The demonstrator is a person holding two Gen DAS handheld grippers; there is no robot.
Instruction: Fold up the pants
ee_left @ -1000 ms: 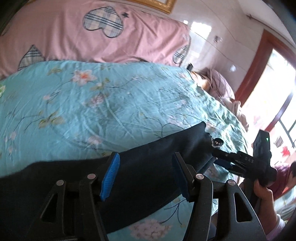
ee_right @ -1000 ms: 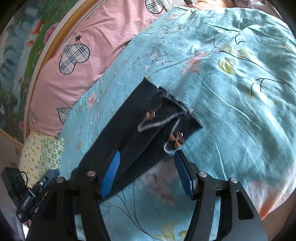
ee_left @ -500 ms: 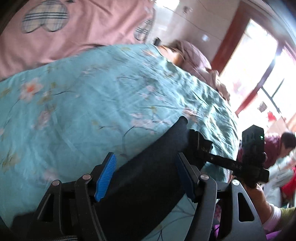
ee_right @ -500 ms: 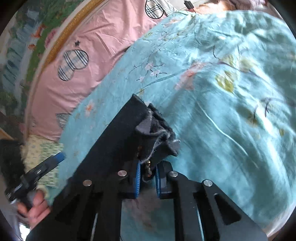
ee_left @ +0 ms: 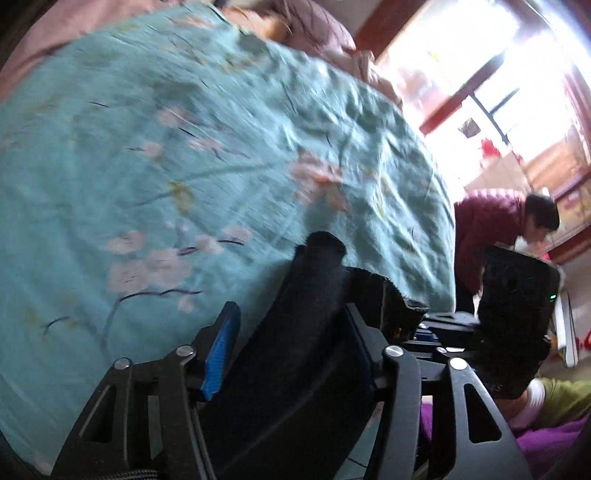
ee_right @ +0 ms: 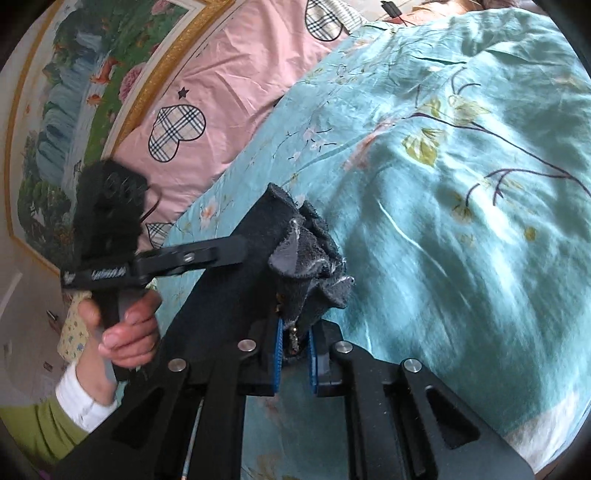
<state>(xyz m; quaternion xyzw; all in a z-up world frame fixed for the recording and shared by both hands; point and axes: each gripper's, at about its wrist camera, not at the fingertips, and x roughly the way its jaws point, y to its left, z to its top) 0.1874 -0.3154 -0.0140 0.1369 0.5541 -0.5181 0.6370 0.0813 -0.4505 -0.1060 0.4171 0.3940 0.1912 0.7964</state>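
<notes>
Black pants lie as a long strip on the turquoise floral bedcover. My left gripper points down over the strip near its hem end. Its jaws are closing with the cloth between the blue pads, and a small gap still shows at the left pad. My right gripper is shut on the bunched, frayed hem, raised a little off the cover. The right wrist view shows the left gripper reaching onto the pants, held by a hand. The left wrist view shows the right gripper just right of the hem.
Pink pillows with plaid hearts lie at the head of the bed under a gold-framed painting. A pinkish blanket heap sits at the far side. Beyond the bed's edge a person in maroon bends near a bright window.
My right gripper closed on the hem and bunched it up. My left gripper swept along the pants to the hem end, tilted downward, and its jaws have narrowed.
</notes>
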